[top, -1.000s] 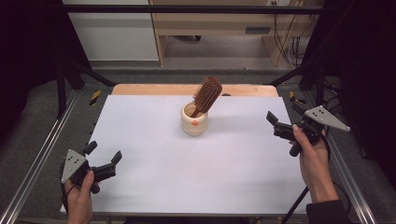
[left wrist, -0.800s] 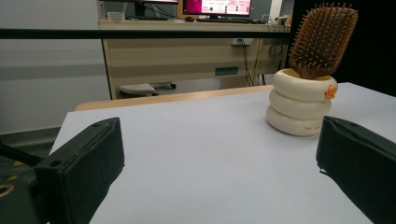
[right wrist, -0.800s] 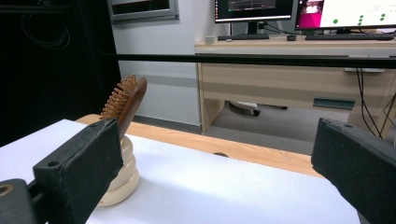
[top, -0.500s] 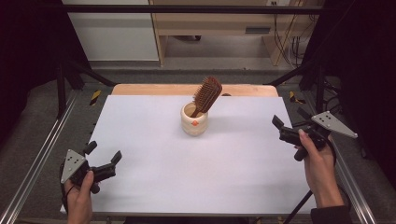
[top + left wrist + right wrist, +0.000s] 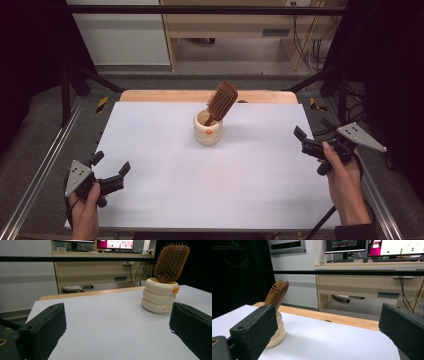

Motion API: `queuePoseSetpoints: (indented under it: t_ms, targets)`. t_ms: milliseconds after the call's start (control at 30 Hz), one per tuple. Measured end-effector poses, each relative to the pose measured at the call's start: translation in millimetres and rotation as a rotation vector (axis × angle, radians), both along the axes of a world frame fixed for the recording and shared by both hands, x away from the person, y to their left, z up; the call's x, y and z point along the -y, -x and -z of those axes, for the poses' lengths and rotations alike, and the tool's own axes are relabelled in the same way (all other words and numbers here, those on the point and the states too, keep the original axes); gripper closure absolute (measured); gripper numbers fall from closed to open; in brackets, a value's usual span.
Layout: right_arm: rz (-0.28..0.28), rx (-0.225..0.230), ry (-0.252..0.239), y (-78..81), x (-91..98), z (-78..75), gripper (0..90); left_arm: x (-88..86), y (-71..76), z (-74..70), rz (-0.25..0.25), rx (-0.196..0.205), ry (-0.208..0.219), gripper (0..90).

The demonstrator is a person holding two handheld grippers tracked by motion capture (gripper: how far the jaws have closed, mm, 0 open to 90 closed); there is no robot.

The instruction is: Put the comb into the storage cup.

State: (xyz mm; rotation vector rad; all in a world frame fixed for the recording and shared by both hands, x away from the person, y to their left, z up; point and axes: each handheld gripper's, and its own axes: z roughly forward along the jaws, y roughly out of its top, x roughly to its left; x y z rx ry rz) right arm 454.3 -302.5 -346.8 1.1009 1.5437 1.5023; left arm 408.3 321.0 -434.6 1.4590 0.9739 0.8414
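Small dark lettering runs along the bottom ring of the cream, ring-stacked ceramic holder (image 5: 159,300), but it is too tiny to read. The monitor screens (image 5: 344,245) on the desk behind carry text, all blurred past reading.

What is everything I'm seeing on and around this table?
Hairbrush: one, brown wood, standing tilted in the cup, bristle head up.
Cup: one, cream, ringed, mid-table toward the far edge.
Table: one, white top with a wooden strip at the far edge.
Desk: one, light wood, behind the table, monitors on it.
Left gripper: one, black, jaws open, near left corner, holding nothing.
Right gripper: one, black, jaws open, at the table's right edge, holding nothing.
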Motion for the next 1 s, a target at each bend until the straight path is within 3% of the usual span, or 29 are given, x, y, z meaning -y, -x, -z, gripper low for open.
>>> queuePoseSetpoints:
  t_ms: [533, 733, 1000]
  targets:
    - [0.020, 0.000, 0.012, 13.0, 9.4, 3.3, 2.0, -1.0, 4.4, -7.5, 0.002, -0.002, 0.019, 1.1]
    - [0.024, 0.008, 0.018, 18.3, 12.9, 5.3, 2.0, -4.0, 12.8, -12.9, 0.006, 0.004, 0.023, 1.2]
    - [0.029, 0.004, 0.012, 26.1, 18.3, 12.2, 2.0, -5.0, 19.6, -6.7, 0.014, -0.009, 0.009, 1.1]
